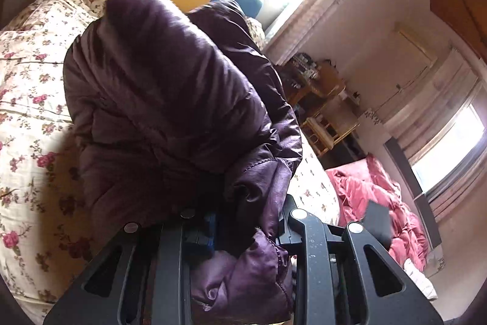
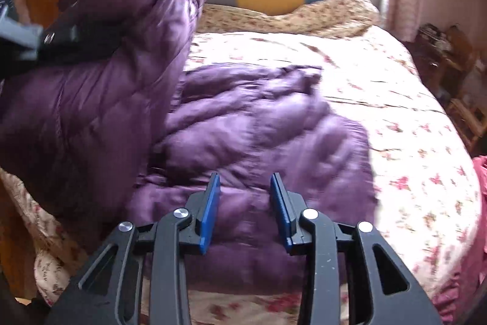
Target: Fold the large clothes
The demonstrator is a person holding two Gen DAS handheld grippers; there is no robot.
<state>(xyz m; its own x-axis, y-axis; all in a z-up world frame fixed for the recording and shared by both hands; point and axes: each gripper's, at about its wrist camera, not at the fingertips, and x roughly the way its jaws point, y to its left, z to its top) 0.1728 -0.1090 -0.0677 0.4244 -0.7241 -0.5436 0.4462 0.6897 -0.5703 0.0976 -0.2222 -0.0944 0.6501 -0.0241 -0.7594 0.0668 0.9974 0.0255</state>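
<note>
Lifting one side of the purple jacket [image 2: 243, 127] off the bed [image 2: 395, 111], left gripper [image 1: 246, 221] clamped on its edge, right gripper [image 2: 245, 203] open above it; best lay the flap square, no bunching.

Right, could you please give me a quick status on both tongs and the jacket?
Left tongs shut on purple jacket, one side lifted. Right tongs open, empty, over the part lying on the floral quilt. Nothing in the way.
</note>
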